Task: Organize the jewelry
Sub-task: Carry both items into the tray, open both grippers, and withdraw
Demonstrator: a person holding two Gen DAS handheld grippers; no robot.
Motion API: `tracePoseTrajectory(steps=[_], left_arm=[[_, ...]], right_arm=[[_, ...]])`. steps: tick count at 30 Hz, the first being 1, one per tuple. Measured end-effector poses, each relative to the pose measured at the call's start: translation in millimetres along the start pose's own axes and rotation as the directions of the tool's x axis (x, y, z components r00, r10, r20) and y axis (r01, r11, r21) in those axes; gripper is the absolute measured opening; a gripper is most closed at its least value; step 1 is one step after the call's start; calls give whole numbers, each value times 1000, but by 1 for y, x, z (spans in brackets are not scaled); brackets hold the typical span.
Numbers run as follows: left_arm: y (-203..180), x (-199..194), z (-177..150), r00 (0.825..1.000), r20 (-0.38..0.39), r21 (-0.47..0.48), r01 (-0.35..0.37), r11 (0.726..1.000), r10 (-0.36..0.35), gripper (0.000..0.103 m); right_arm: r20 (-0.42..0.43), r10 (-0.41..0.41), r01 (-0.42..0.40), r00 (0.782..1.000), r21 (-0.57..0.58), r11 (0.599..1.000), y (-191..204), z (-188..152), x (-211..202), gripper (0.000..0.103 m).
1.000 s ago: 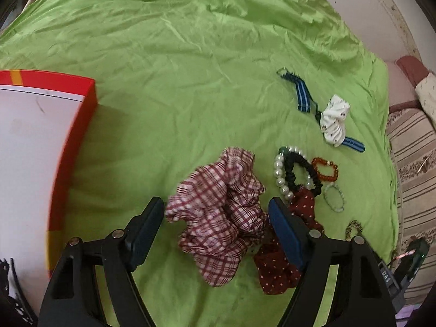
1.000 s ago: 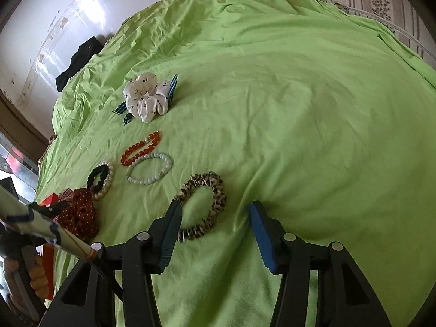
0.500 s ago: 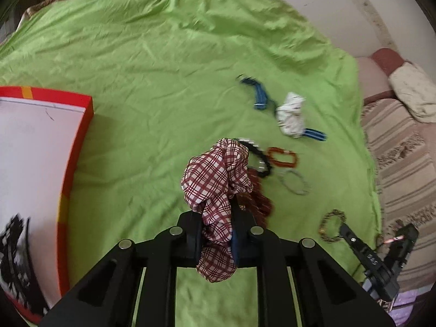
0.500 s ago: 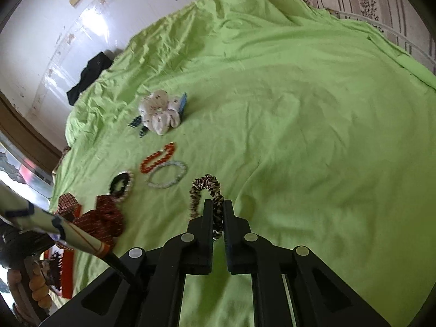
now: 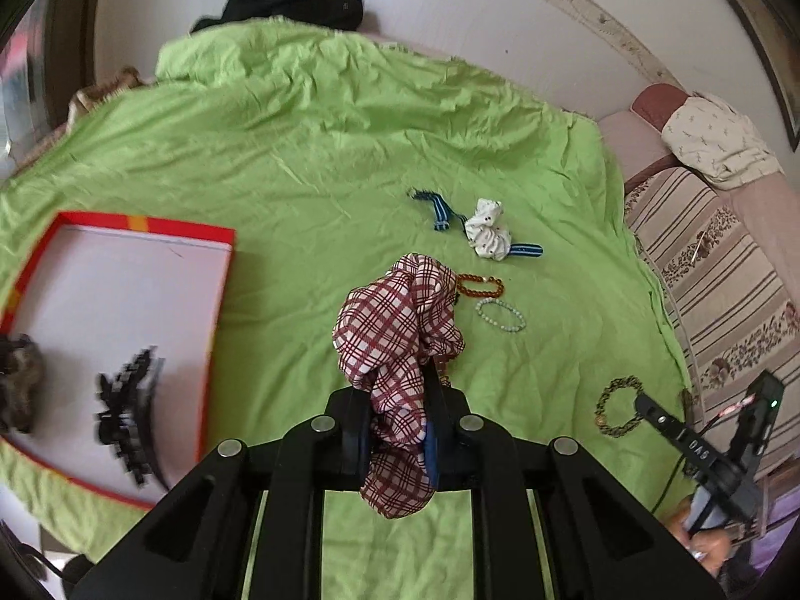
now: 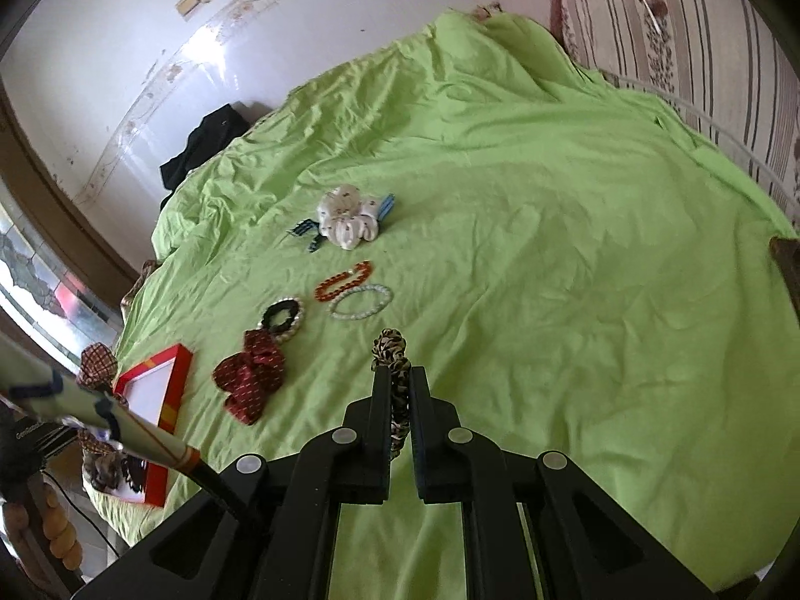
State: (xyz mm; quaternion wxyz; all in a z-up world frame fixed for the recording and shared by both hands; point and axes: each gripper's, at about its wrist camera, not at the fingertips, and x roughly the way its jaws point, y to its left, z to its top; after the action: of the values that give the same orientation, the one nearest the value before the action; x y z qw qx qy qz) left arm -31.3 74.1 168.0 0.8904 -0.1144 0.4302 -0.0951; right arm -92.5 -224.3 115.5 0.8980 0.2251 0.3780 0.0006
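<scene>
My left gripper (image 5: 398,430) is shut on a red plaid scrunchie (image 5: 400,330) and holds it up above the green sheet. My right gripper (image 6: 400,400) is shut on a leopard-print scrunchie (image 6: 392,350), lifted off the sheet; it also shows in the left wrist view (image 5: 617,406). A red-rimmed white box (image 5: 120,310) lies at the left with a black claw clip (image 5: 127,420) and a dark furry scrunchie (image 5: 17,385) inside. On the sheet lie an orange bead bracelet (image 6: 345,280), a pale bead bracelet (image 6: 361,302), a pearl and black band (image 6: 284,317), a dark red dotted scrunchie (image 6: 250,375) and a white scrunchie (image 6: 347,222).
A blue striped strap (image 5: 440,212) lies by the white scrunchie. The green sheet (image 6: 575,250) covers the bed. A striped mattress edge (image 5: 725,270) runs along the right. Dark cloth (image 5: 295,2) lies at the far wall.
Both grippers closed on their scrunchies and lifted them. The left one rose with the plaid scrunchie, so more of the box shows; the right one raised the leopard scrunchie off the sheet.
</scene>
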Motion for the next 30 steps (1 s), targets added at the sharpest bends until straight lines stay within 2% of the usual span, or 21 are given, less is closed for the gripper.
tracePoseTrajectory(steps=[6, 12, 18, 23, 30], left_arm=[[11, -34, -8, 997, 62, 29, -42, 999, 41, 15], [47, -54, -13, 994, 90, -21, -63, 998, 65, 15], [98, -65, -11, 983, 85, -50, -156, 987, 159, 15], [158, -69, 10, 972, 69, -98, -219, 971, 226, 15], [237, -47, 52, 972, -11, -176, -234, 956, 235, 15]], right_arm=[[-14, 9, -10, 1000, -72, 997, 31, -14, -10, 7], [-45, 30, -37, 999, -149, 988, 72, -24, -8, 7], [-88, 74, -93, 993, -243, 966, 124, -28, 3, 7], [-150, 121, -163, 981, -309, 937, 177, -25, 23, 7], [-241, 183, -264, 953, -368, 891, 261, -22, 64, 7]])
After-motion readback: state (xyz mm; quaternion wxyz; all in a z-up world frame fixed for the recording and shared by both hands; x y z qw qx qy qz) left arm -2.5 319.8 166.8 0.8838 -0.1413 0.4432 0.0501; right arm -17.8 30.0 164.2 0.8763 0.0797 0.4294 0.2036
